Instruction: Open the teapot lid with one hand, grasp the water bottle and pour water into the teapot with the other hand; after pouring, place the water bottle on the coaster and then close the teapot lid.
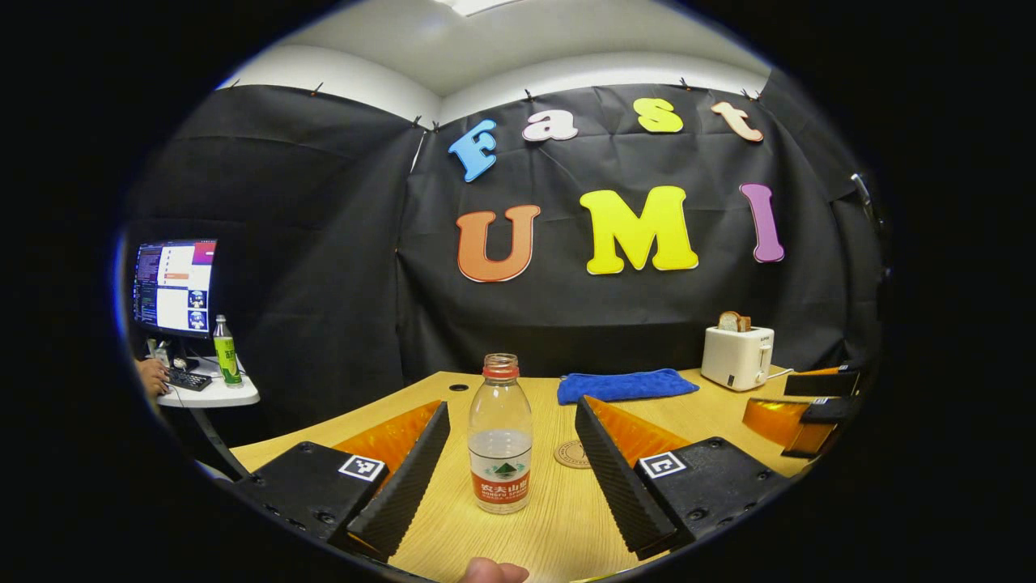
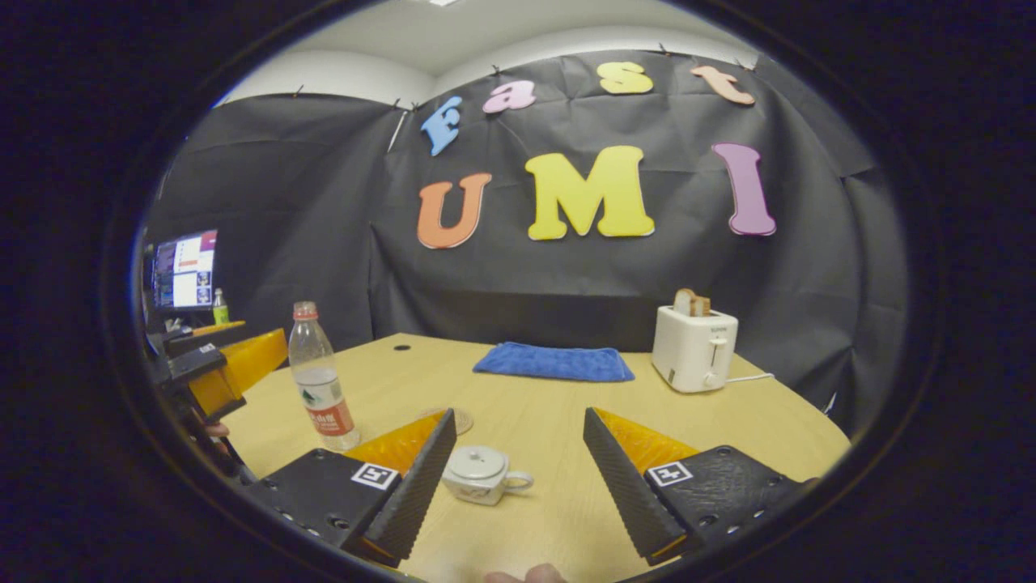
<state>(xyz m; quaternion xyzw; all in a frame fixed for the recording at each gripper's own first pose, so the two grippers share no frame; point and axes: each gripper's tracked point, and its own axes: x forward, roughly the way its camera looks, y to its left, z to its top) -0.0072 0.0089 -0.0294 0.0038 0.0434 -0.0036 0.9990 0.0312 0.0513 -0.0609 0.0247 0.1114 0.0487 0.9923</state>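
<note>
Left gripper view: one bottle (image 1: pixel 500 444) (uncapped).

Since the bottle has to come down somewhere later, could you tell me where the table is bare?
Bare wood lies between the blue towel and the teapot, and in front of the toaster. It is crowded at the near left, where the water bottle, coaster and teapot sit close together.

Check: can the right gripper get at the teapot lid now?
Probably yes. The right gripper is open, the teapot sits between its jaws with its lid on, and nothing lies between.
</note>
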